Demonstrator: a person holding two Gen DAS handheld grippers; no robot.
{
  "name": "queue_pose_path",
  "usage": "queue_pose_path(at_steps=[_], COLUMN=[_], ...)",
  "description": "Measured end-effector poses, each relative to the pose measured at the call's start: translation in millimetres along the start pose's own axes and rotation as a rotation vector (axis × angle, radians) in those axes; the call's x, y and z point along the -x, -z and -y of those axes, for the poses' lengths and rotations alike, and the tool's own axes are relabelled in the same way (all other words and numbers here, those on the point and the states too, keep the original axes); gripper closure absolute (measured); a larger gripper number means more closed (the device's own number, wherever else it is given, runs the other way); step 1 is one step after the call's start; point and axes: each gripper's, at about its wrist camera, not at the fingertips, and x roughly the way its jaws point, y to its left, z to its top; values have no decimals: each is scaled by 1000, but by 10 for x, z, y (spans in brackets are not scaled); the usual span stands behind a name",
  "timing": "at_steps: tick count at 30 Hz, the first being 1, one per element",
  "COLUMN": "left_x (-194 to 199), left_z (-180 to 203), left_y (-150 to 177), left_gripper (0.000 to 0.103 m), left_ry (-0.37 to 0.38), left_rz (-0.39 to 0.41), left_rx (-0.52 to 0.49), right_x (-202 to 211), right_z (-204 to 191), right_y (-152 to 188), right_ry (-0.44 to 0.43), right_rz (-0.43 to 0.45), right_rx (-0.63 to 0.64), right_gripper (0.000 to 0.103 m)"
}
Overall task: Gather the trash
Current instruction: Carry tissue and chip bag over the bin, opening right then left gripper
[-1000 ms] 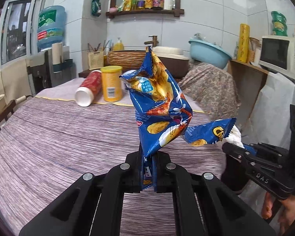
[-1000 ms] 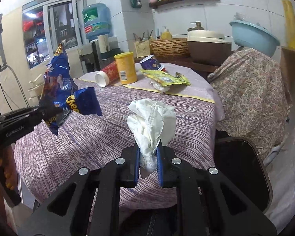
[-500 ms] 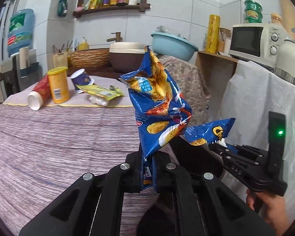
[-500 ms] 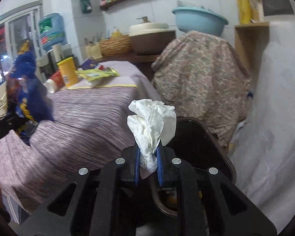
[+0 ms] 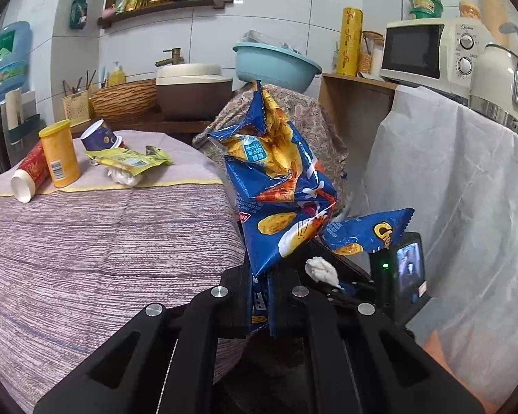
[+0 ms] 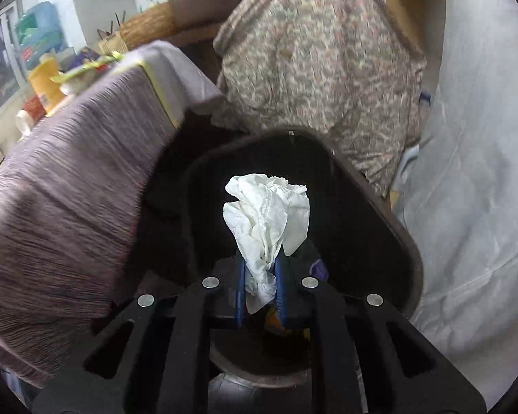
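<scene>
The left gripper tilts gently downward past the near right edge of the table, its jaws clamped on the bottom of a crumpled blue chip bag that stands up from the fingers. A second, smaller blue bag sticks out to the right of the first at its lower part; how it is attached I cannot tell.

The right gripper pitches more steeply down, aimed into the dark bin that sits just beside the table's right edge. Its jaws are pressed together on the lower end of a white tissue, which fans out above the blue pads and hangs over the bin's mouth. From the left gripper's camera the tissue shows low and right, with the right gripper's small lit screen beside it.

Far back on the table lie a yellow can, a red tube, a paper cup and a yellow-green wrapper.
</scene>
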Motion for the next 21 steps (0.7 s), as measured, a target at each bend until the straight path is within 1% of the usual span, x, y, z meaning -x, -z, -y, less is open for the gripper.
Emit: queue_pose_path(at_steps=[1, 3, 4, 5, 6, 7, 11, 15, 20, 21], left_x=[-17, -58, -73, -88, -103, -114, -180, -253, -386, -413], left_z=[7, 23, 31, 33, 33, 32, 51, 100, 194, 208], left_y=[5, 15, 19, 17, 22, 27, 38, 52, 56, 58], left_gripper=[96, 96, 96, 96, 96, 96, 96, 96, 96, 96], left_ry=[2, 3, 3, 3, 7, 9, 7, 21, 46, 49], left_rz=[-5, -14, -18, -21, -25, -29, -42, -55, -81, -85], left_rx=[-2, -9, -13, -13, -12, -12, -23, -43, -61, -62], right_x=[-49, -139, -163, -184, -197, -197, -144, 74, 424, 515], right_z=[0, 24, 26, 22, 15, 13, 35, 75, 90, 97], right_y=[14, 29, 33, 32, 41, 43, 61, 72, 72, 66], right_ry=[4, 7, 6, 9, 24, 35, 31, 24, 55, 74], right_rz=[-12, -24, -26, -28, -26, -19, -8, 30, 95, 116], right_rx=[1, -9, -11, -9, -4, -3, -13, -35, -38, -33], right_gripper=[88, 83, 77, 66, 58, 48, 47, 45, 43, 42])
